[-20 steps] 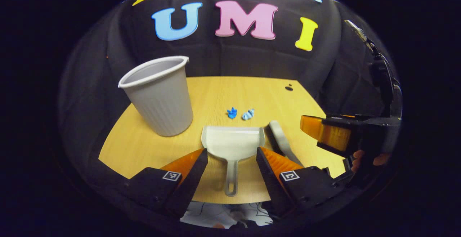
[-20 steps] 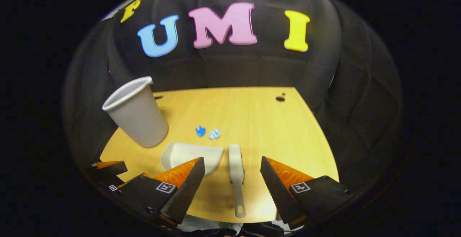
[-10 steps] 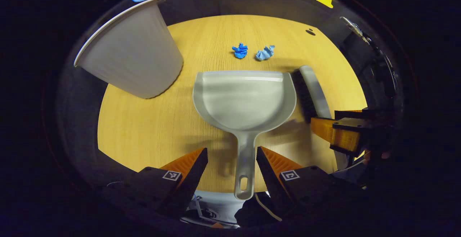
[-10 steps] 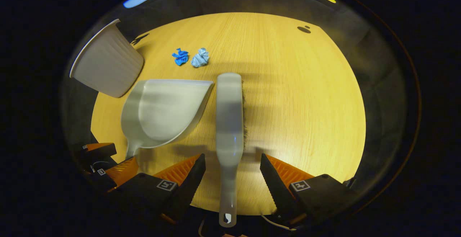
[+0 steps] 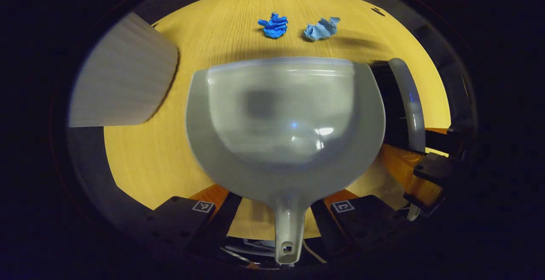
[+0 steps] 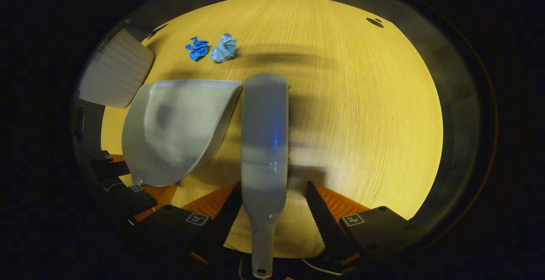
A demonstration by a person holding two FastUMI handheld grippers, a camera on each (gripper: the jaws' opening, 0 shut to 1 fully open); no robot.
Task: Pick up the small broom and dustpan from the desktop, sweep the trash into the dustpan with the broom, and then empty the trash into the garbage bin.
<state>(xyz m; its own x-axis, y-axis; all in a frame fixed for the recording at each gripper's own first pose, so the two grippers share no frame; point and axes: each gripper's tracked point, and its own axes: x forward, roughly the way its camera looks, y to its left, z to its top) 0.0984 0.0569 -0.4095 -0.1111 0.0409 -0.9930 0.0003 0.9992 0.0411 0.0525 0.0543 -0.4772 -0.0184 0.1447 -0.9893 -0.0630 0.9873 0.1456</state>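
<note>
Both grippers have dropped closer to the yellow wooden desktop [image 6: 362,114] since 0.5 s ago, so the tools loom larger. In the left gripper view, the left gripper [image 5: 272,212] has its fingers apart, 1 on each side of the handle of the grey plastic dustpan [image 5: 285,118], not clamped on it; the pan lies flat ahead of them. In the right gripper view, the right gripper [image 6: 272,207] has its fingers spread on either side of the neck of the grey small broom [image 6: 264,144], which lies lengthwise between them, just beside the dustpan's right edge. 2 crumpled blue paper scraps [image 5: 274,25] sit beyond the dustpan's lip. A ribbed grey plastic garbage bin [image 5: 123,88] stands at the left.
</note>
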